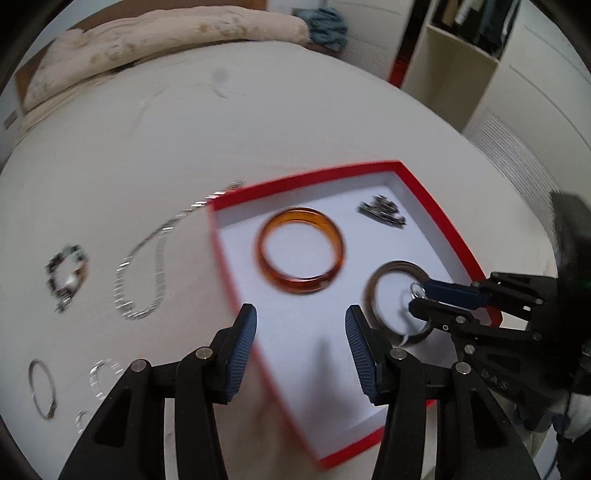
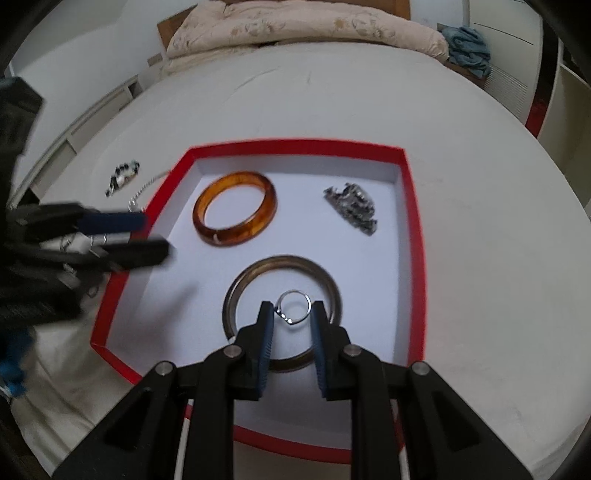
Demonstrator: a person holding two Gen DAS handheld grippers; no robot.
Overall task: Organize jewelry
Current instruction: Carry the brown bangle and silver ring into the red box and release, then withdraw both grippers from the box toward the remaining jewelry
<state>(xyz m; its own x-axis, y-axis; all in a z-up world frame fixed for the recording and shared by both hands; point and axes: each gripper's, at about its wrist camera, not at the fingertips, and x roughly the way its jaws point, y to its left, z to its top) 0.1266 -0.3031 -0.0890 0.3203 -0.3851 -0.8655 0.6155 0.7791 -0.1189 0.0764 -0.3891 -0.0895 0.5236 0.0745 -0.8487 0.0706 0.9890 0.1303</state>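
A red box (image 1: 439,206) (image 2: 295,144) with a white floor holds an amber bangle (image 1: 300,256) (image 2: 235,213), a dark metal bangle (image 1: 373,284) (image 2: 282,261) and a silver clump of jewelry (image 1: 381,210) (image 2: 352,206). My right gripper (image 2: 293,314) (image 1: 417,297) is shut on a small silver ring (image 2: 294,305) (image 1: 416,290) and holds it over the metal bangle. My left gripper (image 1: 301,321) (image 2: 155,236) is open and empty over the box's left edge. On the white bed left of the box lie a silver chain (image 1: 147,266), a beaded bracelet (image 1: 66,273) (image 2: 123,175) and thin hoops (image 1: 40,387).
A beige folded quilt (image 1: 166,40) (image 2: 306,29) and a blue cloth (image 1: 327,26) (image 2: 467,46) lie at the bed's far end. Shelving (image 1: 461,62) stands at the far right of the left wrist view.
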